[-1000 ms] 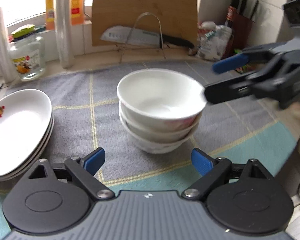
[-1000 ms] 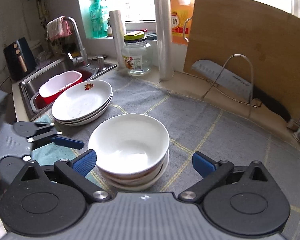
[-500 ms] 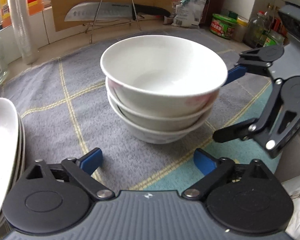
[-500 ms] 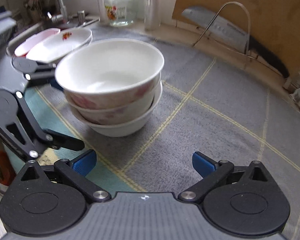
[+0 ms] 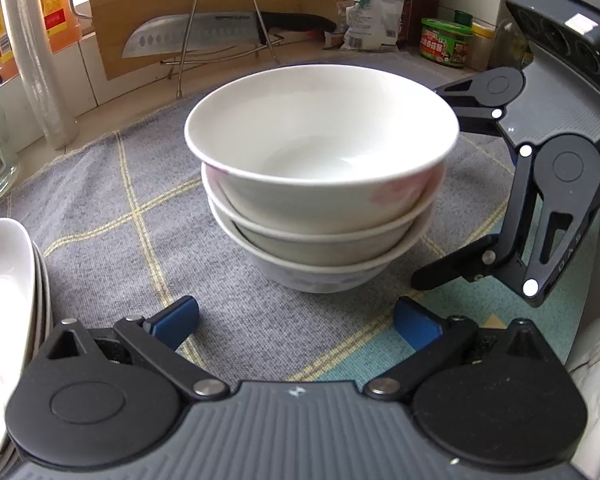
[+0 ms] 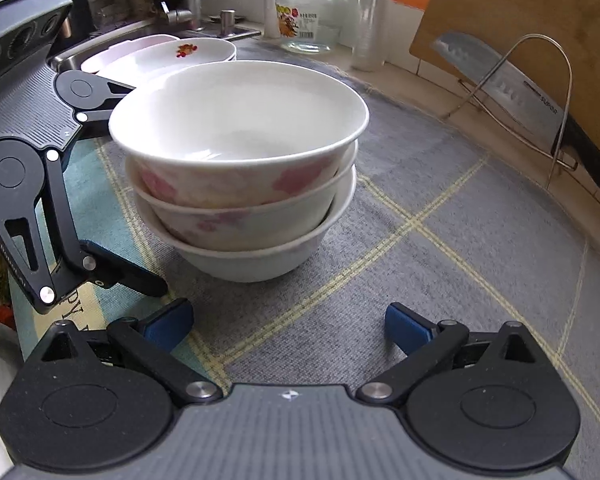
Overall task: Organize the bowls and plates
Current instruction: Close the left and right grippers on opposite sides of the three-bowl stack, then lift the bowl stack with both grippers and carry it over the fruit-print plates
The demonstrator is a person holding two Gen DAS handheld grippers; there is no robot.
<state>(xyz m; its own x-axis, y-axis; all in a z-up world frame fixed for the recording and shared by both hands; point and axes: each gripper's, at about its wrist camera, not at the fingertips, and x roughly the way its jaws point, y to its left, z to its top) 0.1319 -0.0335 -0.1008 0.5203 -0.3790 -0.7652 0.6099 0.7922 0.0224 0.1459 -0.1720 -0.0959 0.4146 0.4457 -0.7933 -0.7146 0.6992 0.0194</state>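
Both tools have come down beside the stack of three bowls (image 5: 320,184) on the tabletop mat (image 5: 100,200); the left tool (image 5: 296,322) has just spread wide, the right tool (image 6: 288,326) gapes too, both empty. Pinching one rim could tip the stack.

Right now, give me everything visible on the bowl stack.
The bowl stack is three white, glossy, ceramic-looking bowls nested upright, rims slightly offset. The top bowl is empty inside; it and the middle one carry faded pink flower prints outside, and the bottom one looks plain or faintly marked. The stack stands on the grey checked mat, apart from the plate stack behind. Nothing grips it: both tongs sit open nearby, clear of the bowls.
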